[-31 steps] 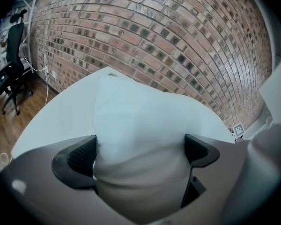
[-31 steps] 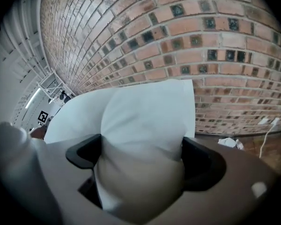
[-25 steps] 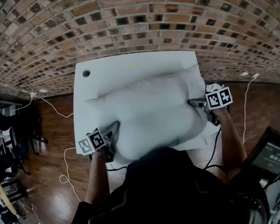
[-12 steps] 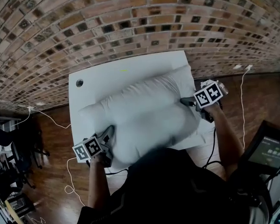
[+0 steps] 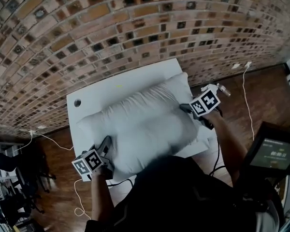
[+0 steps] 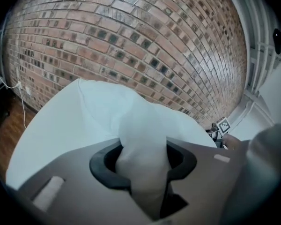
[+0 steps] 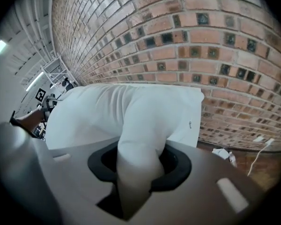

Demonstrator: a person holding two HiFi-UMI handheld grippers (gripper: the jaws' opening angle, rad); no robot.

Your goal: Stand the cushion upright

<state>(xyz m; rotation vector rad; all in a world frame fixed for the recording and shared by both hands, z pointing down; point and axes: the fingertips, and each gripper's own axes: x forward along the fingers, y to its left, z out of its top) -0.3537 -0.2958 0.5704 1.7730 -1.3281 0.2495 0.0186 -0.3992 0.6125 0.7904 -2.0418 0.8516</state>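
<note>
Now left tongs (image 5: 106, 145) and right tongs (image 5: 184, 108), just closing, pinch opposite cushion (image 5: 145, 124) edges.

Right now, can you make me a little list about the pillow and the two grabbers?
cushion: white, lying on the white table, not yet upright
left gripper: pinching the cushion's near left corner; its jaws have just been closing on the fabric
right gripper: pinching the cushion's right edge; its jaws have just been closing on the fabric too
behind the table: brick wall
</note>
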